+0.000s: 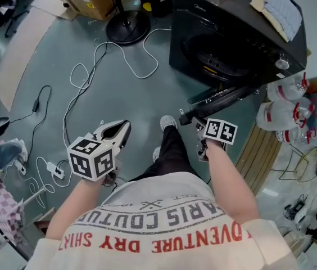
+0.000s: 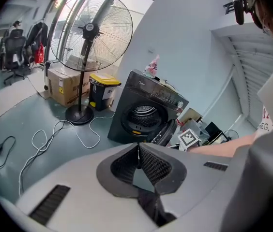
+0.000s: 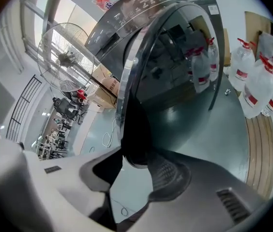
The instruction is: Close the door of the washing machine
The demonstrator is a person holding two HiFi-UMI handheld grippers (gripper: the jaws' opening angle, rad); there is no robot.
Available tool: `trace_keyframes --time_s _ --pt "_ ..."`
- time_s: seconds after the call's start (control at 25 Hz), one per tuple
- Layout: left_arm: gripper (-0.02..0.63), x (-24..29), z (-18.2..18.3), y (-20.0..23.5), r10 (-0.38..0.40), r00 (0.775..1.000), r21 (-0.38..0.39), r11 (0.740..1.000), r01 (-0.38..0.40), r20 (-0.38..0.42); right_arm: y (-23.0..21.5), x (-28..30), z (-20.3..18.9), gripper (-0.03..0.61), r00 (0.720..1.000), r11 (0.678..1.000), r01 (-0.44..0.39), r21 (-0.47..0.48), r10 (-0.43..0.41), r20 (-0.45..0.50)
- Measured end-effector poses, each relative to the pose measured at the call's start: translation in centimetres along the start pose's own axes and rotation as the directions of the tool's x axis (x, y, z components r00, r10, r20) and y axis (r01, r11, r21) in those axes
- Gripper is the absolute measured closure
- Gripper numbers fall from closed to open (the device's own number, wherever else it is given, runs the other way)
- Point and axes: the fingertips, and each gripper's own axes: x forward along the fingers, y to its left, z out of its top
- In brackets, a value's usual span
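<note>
Door (image 3: 175, 81) stands swung out from the washing machine (image 1: 231, 32) front. Right gripper (image 3: 136, 166) is parted, straddling the door rim, not clamped; left gripper (image 2: 137, 154) closed, empty. Risk: the loose rim slips out mid-push, leaving the door unlatched.

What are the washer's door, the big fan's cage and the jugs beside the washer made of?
The door looks like dark glossy glass or plastic: it mirrors the jugs. The fan cage is thin wire, probably metal. The jugs seem clear plastic, see-through, with red labels.
</note>
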Motion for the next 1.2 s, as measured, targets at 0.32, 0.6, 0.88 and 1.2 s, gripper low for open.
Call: trace_keyframes --time_s 0.32,0.6,0.88,1.2 --pt "0.581 -0.4 0.3 3.2 0.050 0.999 -0.052 0.997 -0.050 -0.014 3.1 2.9 3.3 0.408 0.999 0.999 -0.034 0.036 0.034 0.004" --pt "0.581 0.1 1.7 5.1 0.087 0.996 -0.090 0.992 -0.088 -0.010 4.8 4.9 6.3 0.426 0.999 0.999 -0.053 -0.002 0.053 -0.006" --pt "0.581 0.7 2.6 6.5 0.121 0.993 -0.150 0.981 -0.119 0.000 6.3 6.6 9.2 0.448 0.994 0.990 -0.105 -0.097 0.104 -0.022" --pt "0.581 2.0 4.7 7.2 0.141 0.990 -0.172 0.976 -0.135 0.021 6.5 7.4 12.7 0.538 0.996 0.982 -0.094 -0.167 0.093 -0.011"
